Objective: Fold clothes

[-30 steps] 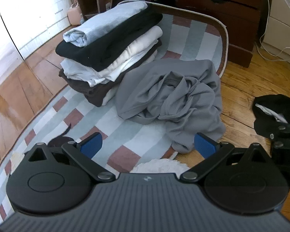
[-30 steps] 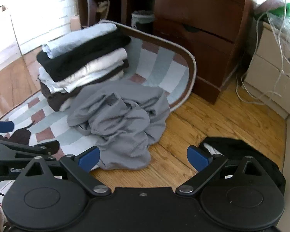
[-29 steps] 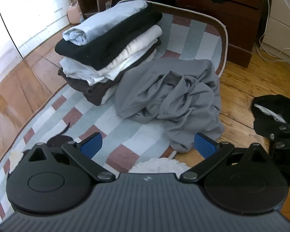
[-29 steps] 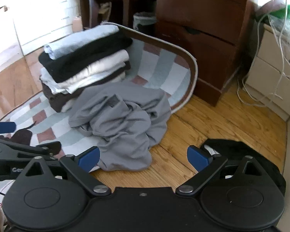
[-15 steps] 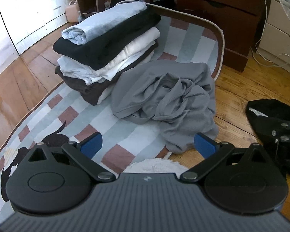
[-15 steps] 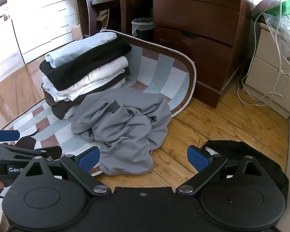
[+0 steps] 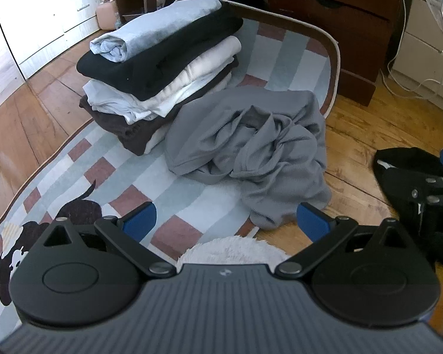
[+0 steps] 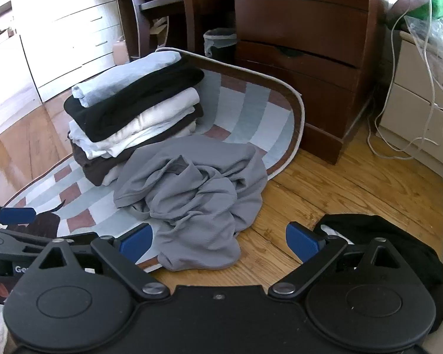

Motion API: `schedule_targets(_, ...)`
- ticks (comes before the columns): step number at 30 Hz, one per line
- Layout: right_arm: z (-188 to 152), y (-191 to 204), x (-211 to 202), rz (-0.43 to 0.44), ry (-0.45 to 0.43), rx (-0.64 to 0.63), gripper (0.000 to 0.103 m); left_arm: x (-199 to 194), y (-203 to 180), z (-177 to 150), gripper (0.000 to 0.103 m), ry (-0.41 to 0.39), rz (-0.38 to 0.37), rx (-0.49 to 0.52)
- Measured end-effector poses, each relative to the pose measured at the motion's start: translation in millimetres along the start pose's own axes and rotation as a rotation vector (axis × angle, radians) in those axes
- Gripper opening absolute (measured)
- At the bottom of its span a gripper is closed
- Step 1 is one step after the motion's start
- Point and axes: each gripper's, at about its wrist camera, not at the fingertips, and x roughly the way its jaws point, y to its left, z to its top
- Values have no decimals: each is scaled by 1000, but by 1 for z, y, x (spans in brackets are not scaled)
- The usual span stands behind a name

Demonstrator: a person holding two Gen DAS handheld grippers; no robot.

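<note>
Both cameras have risen and drawn back a little since a second ago, so more of the room shows now, while the clothes lie as they did. On the far part of the striped rug [image 7: 283, 56] stands the stack of folded clothes [image 7: 162, 67], with a pale blue piece on top, then black, cream, white and dark brown. Just right of the stack lies the crumpled grey garment [image 7: 251, 150], touching its base; the near right end of it hangs over the rug's edge onto the wooden floor [image 8: 339, 188]. Farther right on the floor is a black garment [image 8: 398, 244], well apart from the grey one. Behind the rug stands a dark wooden dresser [image 8: 298, 44], and right of it a pale cabinet [image 8: 422, 124] with white cables hanging down. On the left are white drawers [image 7: 53, 8] in strong light. The left tongs [image 7: 224, 221] are released above the near rug, holding nothing. The right tongs [image 8: 218, 242] are also released and empty, above the near edge of the grey garment.
</note>
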Motion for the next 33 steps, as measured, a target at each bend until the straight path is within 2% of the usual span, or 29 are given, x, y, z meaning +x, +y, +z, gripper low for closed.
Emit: schedule_targets(33, -2, 15, 7, 23, 34, -34, 99, -2, 30, -6, 103, 13, 22, -83)
